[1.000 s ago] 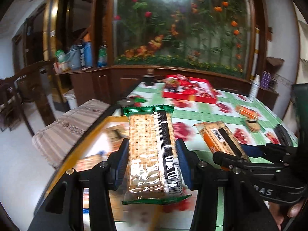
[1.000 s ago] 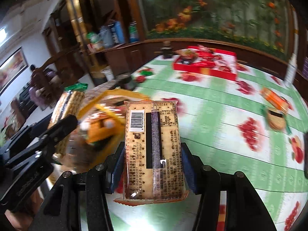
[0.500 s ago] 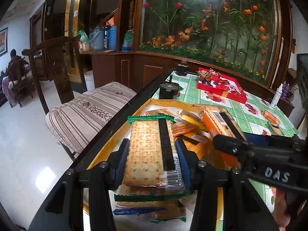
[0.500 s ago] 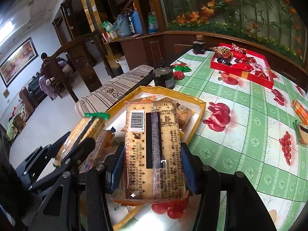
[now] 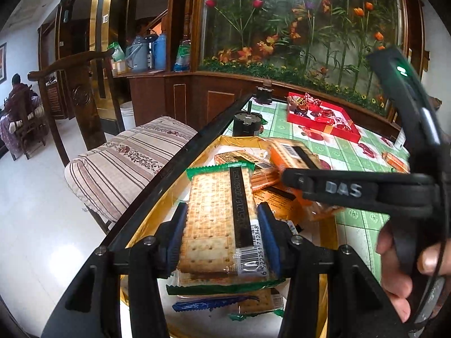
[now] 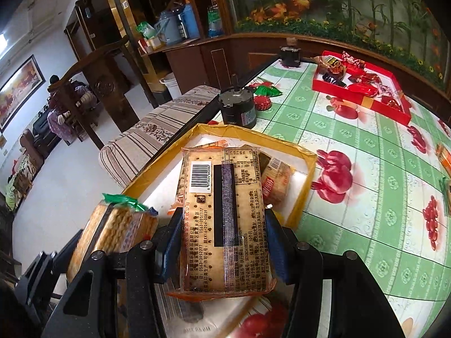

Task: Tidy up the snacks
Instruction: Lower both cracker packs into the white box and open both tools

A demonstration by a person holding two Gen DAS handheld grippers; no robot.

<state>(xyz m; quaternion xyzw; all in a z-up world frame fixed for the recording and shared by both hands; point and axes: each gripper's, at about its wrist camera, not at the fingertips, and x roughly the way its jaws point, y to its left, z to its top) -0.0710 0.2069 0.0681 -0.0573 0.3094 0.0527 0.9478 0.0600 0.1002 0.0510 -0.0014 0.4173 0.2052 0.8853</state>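
Observation:
My left gripper [image 5: 221, 232] is shut on a green-edged cracker pack [image 5: 220, 214] and holds it over the yellow tray [image 5: 239, 140], just above other packs lying in it. My right gripper [image 6: 222, 235] is shut on an orange-edged cracker pack [image 6: 222, 219] held over the near part of the same tray [image 6: 305, 180]. The right gripper's body crosses the left wrist view [image 5: 352, 190]. The green-edged pack also shows at the lower left of the right wrist view [image 6: 118, 225].
A black can [image 6: 238, 109] stands just beyond the tray. A red box [image 6: 363, 90] of sweets sits at the far side of the green tablecloth [image 6: 380, 197]. Loose snack packs [image 5: 394, 159] lie to the right. A cushioned chair [image 5: 124, 166] stands at the table's left edge.
Both grippers have moved left and down from above the tablecloth to over the yellow tray, each still holding its cracker pack. The left pack now sits low over the packs in the tray.

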